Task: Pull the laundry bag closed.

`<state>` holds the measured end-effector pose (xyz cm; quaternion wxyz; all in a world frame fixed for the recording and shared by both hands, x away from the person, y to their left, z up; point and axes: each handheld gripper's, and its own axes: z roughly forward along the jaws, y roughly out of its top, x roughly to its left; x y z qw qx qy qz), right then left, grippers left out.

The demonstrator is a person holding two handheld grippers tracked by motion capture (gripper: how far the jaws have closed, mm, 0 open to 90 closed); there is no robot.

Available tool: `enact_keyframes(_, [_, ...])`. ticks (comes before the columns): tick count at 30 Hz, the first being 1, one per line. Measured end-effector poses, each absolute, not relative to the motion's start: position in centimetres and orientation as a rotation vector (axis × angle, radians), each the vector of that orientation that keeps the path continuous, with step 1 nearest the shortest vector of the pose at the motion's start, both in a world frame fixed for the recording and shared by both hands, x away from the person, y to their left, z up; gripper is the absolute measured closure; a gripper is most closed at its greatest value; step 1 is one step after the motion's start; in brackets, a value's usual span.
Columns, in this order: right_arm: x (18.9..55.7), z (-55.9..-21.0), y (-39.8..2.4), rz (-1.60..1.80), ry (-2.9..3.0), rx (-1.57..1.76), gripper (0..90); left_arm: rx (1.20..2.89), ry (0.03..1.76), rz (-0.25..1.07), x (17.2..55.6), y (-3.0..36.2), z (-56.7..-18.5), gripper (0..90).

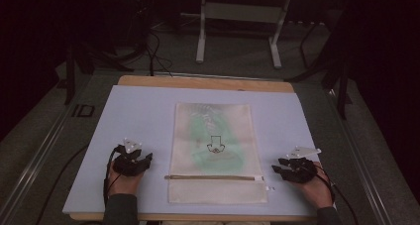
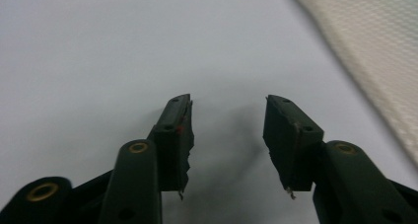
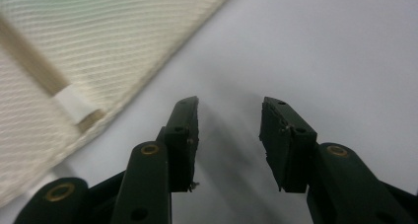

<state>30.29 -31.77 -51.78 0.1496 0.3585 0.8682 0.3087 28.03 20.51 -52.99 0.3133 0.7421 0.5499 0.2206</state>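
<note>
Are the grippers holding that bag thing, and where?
No, nothing is held. The left gripper and right gripper are open over the pale blue mat, beside the flat cream mesh zip bag.

- A pale blue rectangular mat (image 1: 138,116) lies on a light wooden table (image 1: 205,82), whose far edge shows behind the mat.
- A cream mesh zip pouch (image 1: 215,153) lies flat in the middle of the mat, its long side running from near to far.
- A tan zip strip (image 1: 213,177) crosses the pouch near its near end, from left to right.
- The left black two-jaw gripper (image 1: 143,160) rests on the mat to the left of the pouch, just beside its edge.
- The right black two-jaw gripper (image 1: 280,166) rests on the mat to the right of the pouch, near the zip's end.
- A white metal frame stand (image 1: 237,17) stands on the floor behind the table.
</note>
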Motion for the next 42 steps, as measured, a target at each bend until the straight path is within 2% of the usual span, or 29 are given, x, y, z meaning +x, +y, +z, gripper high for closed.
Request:
enact_keyframes(25, [29.1,-50.4,-30.6,0.823,2.603,0.918,55.7,1.992,1.379,0.546,27.8,20.4,-52.8,56.3])
enact_keyframes(42, [29.2,-49.4,-28.1,0.822,2.669,0.796,54.1,2.000,1.371,0.526,27.9,20.4,-52.8,57.0])
